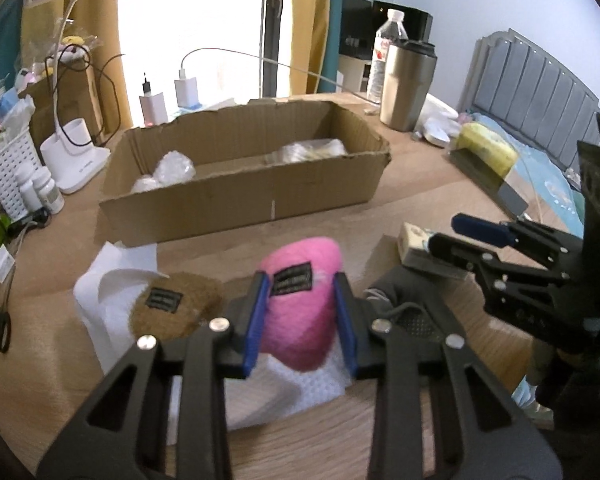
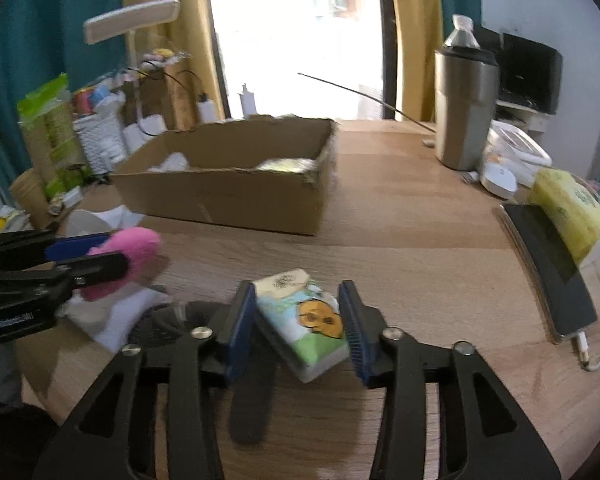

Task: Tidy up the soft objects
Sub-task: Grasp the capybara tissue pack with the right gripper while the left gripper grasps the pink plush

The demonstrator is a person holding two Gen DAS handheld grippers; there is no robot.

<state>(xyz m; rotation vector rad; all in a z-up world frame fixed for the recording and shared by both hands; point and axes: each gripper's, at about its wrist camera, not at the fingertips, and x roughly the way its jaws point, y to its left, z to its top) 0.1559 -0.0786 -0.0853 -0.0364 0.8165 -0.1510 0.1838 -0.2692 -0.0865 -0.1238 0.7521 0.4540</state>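
My left gripper [image 1: 300,316] is shut on a pink plush toy [image 1: 300,304] with a black label, held just above a white cloth [image 1: 300,396]. A brown plush toy [image 1: 172,308] lies beside it on the left. My right gripper [image 2: 298,320] is shut on a printed tissue pack [image 2: 304,320], near the table. It also shows at the right of the left wrist view [image 1: 444,236]. The open cardboard box [image 1: 244,184] stands behind on the wooden table [image 2: 420,264] and holds clear plastic bags [image 1: 316,150].
A steel tumbler [image 1: 406,84] and water bottle [image 1: 388,52] stand at the back right. A phone [image 2: 548,272] and yellow tissue pack [image 2: 568,204] lie right. A lamp base [image 1: 76,160], white basket [image 1: 8,176], chargers and scissors [image 1: 0,328] crowd the left. A dark item [image 1: 412,312] lies beside the pink toy.
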